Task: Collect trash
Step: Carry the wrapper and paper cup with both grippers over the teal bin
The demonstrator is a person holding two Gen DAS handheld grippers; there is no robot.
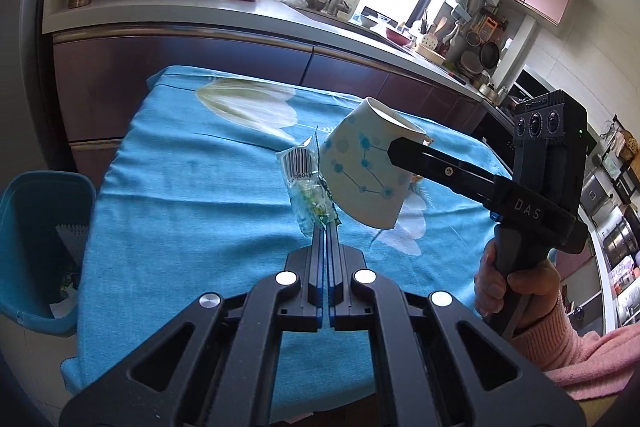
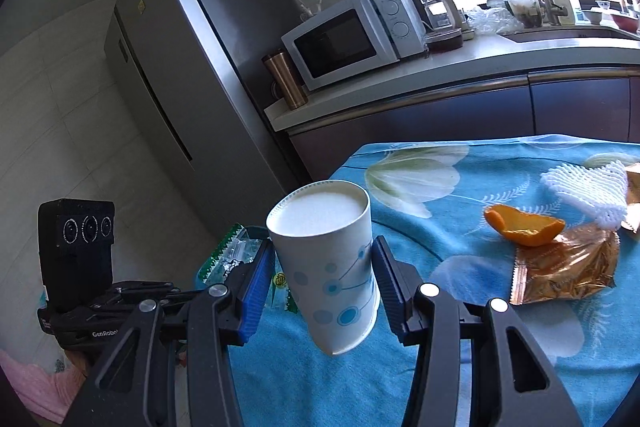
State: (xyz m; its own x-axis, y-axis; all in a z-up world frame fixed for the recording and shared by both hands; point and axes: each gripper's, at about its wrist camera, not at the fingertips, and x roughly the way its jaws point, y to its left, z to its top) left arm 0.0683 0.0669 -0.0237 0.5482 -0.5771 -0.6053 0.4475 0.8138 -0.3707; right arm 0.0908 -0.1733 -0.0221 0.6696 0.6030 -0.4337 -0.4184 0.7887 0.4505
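Observation:
My left gripper (image 1: 325, 227) is shut on a clear plastic wrapper (image 1: 306, 187) with a barcode and green print, held above the blue tablecloth (image 1: 180, 207). My right gripper (image 2: 324, 263) is shut on a white paper cup (image 2: 328, 259) with blue dots, its blue pads (image 2: 256, 291) pressing both sides; the cup is lifted and tilted. In the left wrist view the same cup (image 1: 368, 171) hangs just right of the wrapper, with the right gripper (image 1: 404, 147) and the hand (image 1: 516, 287) holding it. In the right wrist view the wrapper (image 2: 232, 255) shows left of the cup.
A blue bin (image 1: 40, 247) with trash inside stands at the table's left edge. On the cloth lie an orange peel (image 2: 524, 225), a gold foil packet (image 2: 564, 267) and a white foam net (image 2: 588, 187). A counter with a microwave (image 2: 352, 39) and a fridge (image 2: 180, 67) stand behind.

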